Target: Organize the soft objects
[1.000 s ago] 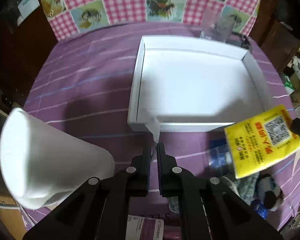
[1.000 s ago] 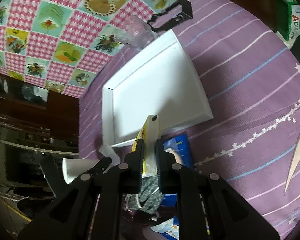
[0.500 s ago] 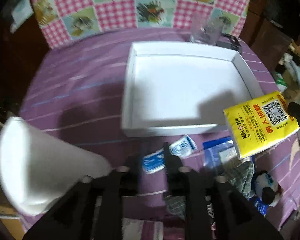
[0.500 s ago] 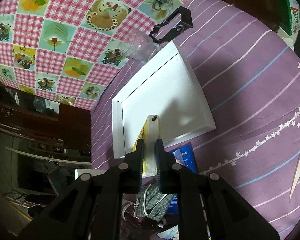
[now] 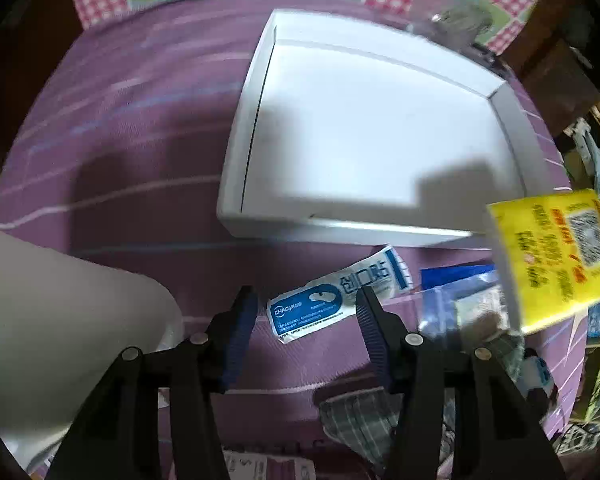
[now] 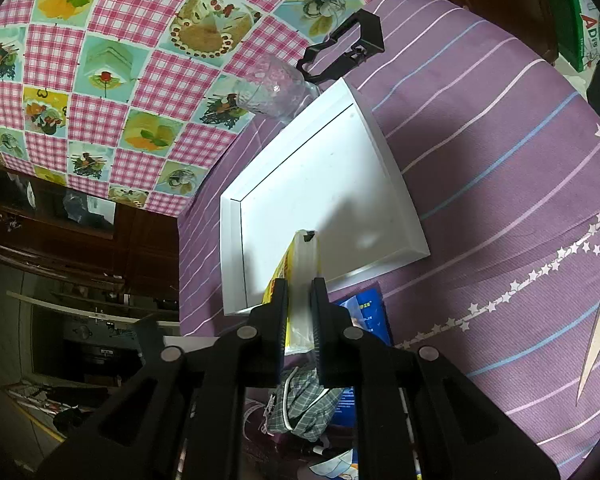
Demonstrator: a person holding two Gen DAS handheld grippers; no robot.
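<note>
blue-white flat plastic sachet (image 5: 338, 298): lies on purple cloth, near white tray (image 5: 236, 184)
left gripper (image 5: 306, 300): jaws opening, empty
right gripper (image 6: 300, 286): clamped on yellow packet (image 6: 296, 276)

Hidden, cropped or unclear, as seen from my two grippers:

- Pale rounded cone-shaped object (image 5: 56, 344): cut off by the left edge; what it is I cannot tell.
- Yellow printed packet (image 5: 556, 264): motion-blurred, its right side running out of view; print unreadable.
- Grey checked cloth (image 6: 304, 408): partly behind my right gripper's fingers (image 6: 278, 320).
- Blue plastic pouches (image 5: 456, 296): smeared, overlapped by the yellow packet.
- Small soft toy (image 5: 536, 372): blurred, half hidden by my left gripper's arm.
- Clear glass-like object (image 6: 272, 88) behind the white shallow tray (image 6: 230, 240): contents indistinct.
</note>
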